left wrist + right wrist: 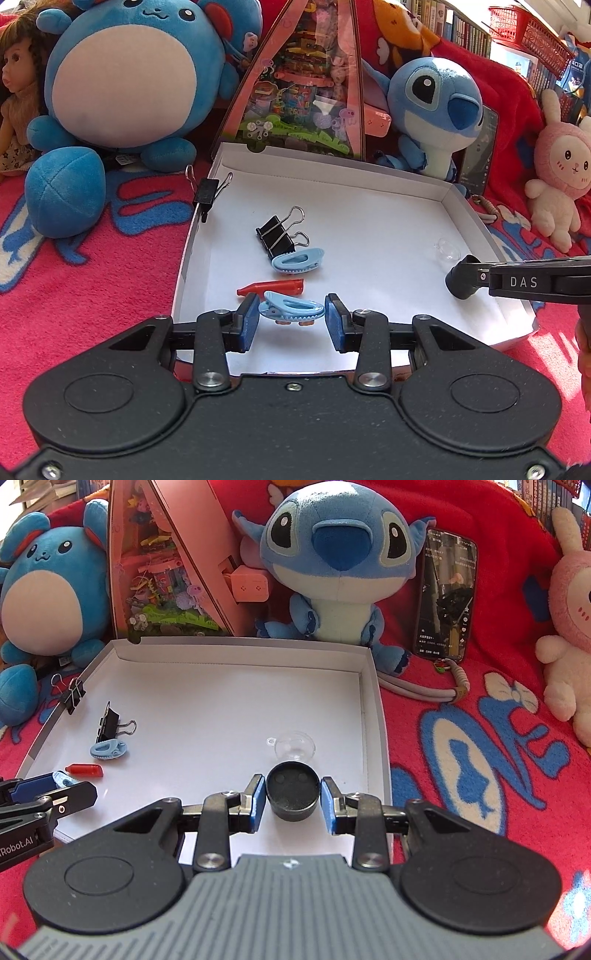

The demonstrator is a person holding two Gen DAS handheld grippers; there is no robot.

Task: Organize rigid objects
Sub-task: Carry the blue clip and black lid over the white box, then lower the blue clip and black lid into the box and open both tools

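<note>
While both claws sit low over the white box [373, 686], each has a small hard thing between its pads. The left gripper [291, 315] pinches a light blue clip [291, 308] by its two ends, near the box's front edge. The clip is light and stiff, but its curved plastic could slip, so the ends are a fair place to hold. The right gripper [293, 797] seems to squeeze a black cap [293, 794] at its round sides, though the touch is hard to see. A clear dome [293, 747] lies just behind it.
</note>
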